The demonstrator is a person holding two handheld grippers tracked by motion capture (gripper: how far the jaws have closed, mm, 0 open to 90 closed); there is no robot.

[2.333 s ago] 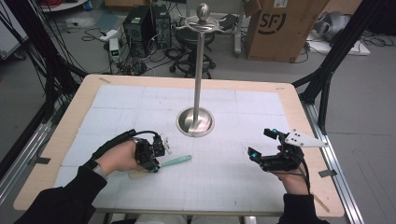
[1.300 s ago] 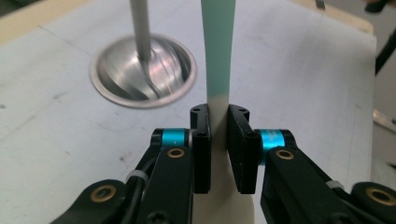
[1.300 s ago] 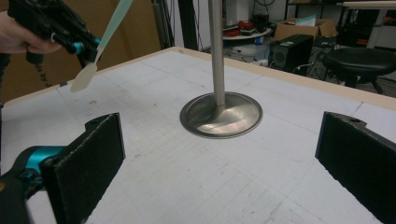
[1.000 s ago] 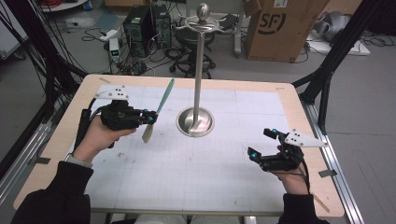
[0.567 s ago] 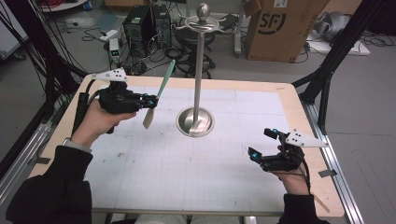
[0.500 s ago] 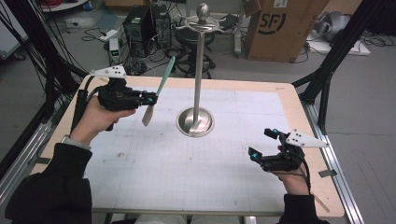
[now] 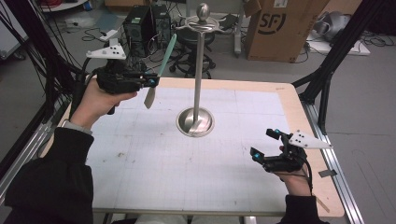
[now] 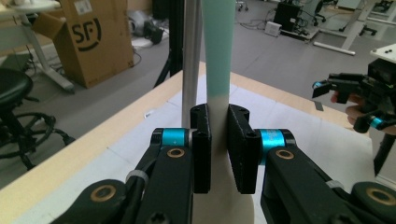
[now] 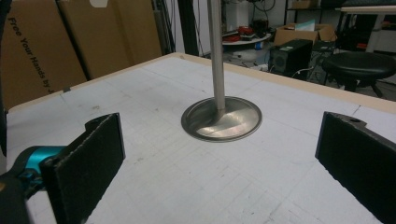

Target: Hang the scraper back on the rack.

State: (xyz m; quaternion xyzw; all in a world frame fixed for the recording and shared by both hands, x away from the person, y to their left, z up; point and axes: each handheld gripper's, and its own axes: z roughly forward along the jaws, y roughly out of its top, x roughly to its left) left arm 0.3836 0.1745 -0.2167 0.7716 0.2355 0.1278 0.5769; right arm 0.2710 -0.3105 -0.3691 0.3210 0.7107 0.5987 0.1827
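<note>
A spatula [image 7: 164, 55] with a teal handle and a pale blade hangs in the air over the table's far left, handle up and tilted right. My left gripper [image 7: 152, 82] is shut on it where the handle meets the blade. In the left gripper view the spatula [image 8: 218, 51] rises between the pressed pads, just right of the steel pole [image 8: 190, 60]. The metal stand [image 7: 199, 70], with its round base [image 7: 195, 122], is at the table's middle. My right gripper [image 7: 262, 143] rests low at the near right, open with nothing between its pads [image 9: 100, 154], and faces the stand's base [image 9: 222, 119].
The white gridded table [image 7: 140, 177] has a wooden rim. Beyond its far edge are a cardboard box [image 7: 280, 28], a computer tower [image 7: 140, 23] and a stool [image 7: 187, 46]. Black frame legs [image 7: 327, 70] rise at the right.
My left gripper picked the spatula up from the table's near left. It carried it up and toward the far left, still rising over the last second. The right gripper has not moved.
</note>
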